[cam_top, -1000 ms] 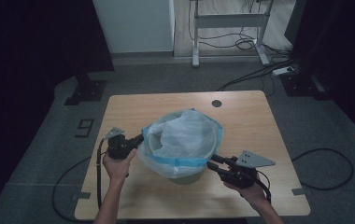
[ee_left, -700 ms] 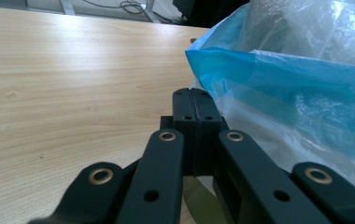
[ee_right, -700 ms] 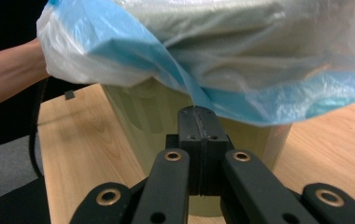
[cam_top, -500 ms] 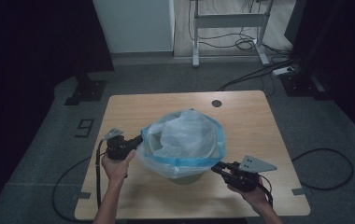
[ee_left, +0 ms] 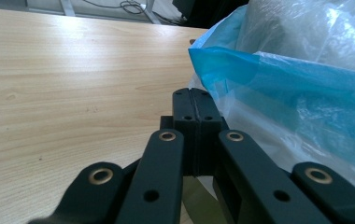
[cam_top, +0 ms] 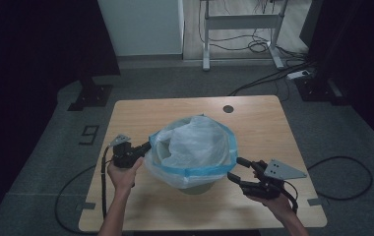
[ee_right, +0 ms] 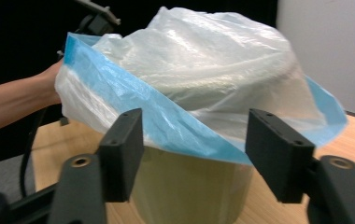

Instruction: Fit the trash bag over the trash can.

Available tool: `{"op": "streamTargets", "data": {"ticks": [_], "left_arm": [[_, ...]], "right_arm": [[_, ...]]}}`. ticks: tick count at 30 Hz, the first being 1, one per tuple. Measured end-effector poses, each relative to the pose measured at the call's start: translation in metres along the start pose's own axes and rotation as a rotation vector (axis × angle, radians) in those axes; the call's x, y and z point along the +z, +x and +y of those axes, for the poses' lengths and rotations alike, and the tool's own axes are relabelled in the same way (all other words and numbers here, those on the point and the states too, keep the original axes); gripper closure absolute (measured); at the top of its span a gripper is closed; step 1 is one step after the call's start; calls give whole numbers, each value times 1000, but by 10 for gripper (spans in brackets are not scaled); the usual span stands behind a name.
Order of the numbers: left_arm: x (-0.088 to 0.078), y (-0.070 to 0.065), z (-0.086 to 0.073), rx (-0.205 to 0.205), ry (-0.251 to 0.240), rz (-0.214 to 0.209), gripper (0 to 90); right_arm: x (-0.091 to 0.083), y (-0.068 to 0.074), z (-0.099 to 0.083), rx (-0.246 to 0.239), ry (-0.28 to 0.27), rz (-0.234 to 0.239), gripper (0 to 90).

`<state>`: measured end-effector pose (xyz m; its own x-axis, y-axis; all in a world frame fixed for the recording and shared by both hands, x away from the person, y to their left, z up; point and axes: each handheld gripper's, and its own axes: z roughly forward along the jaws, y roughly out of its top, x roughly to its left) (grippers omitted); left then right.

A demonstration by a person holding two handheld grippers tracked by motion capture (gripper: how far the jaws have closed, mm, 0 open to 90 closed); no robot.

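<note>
A pale olive bin (cam_top: 201, 187) stands mid-table, lined with a clear plastic bag (cam_top: 195, 142) with a blue rim band. My left gripper (cam_top: 145, 146) is at the bag's left edge. In the left gripper view its jaws (ee_left: 196, 100) are pressed together, and the bag (ee_left: 297, 93) film runs down to their tips. My right gripper (cam_top: 237, 169) sits just off the bag's right side. Its jaws have just been opening. In the right gripper view they (ee_right: 196, 140) stand wide apart in front of the blue band of the bag (ee_right: 203, 70), with the bin (ee_right: 189, 191) below and nothing pressed between the pads.
The wooden table (cam_top: 264, 123) has a round cable hole (cam_top: 228, 108) at the back. Cables trail from both grippers over the table's front edge. Around the table are grey floor, dark stands and a desk frame at the back.
The right gripper's jaws have spread apart and let go of the bag's right rim, and that hand has drawn slightly away to the right. The left gripper has stayed put.
</note>
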<state>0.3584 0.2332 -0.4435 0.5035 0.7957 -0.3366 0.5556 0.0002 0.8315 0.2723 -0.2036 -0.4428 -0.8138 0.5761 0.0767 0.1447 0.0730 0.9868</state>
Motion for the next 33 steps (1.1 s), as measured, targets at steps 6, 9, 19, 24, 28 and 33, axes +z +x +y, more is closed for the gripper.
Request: {"op": "streamTargets", "data": {"ticks": [6, 9, 19, 24, 28, 33], "left_arm": [[0, -1, 0, -1, 0, 2, 898], [1, 0, -1, -6, 1, 5, 898], [2, -1, -2, -7, 5, 2, 899], [3, -1, -2, -7, 6, 1, 899], [3, 0, -3, -9, 5, 0, 899], [3, -1, -3, -9, 3, 0, 899]], "right_arm": [[11, -7, 3, -1, 22, 63, 337], [16, -8, -1, -3, 51, 77, 337], [25, 1, -17, -60, 106, 64, 608], [29, 9, -19, -118, 132, 45, 792], [26, 13, -16, -130, 105, 39, 795], [23, 16, -12, -136, 88, 33, 887]]}}
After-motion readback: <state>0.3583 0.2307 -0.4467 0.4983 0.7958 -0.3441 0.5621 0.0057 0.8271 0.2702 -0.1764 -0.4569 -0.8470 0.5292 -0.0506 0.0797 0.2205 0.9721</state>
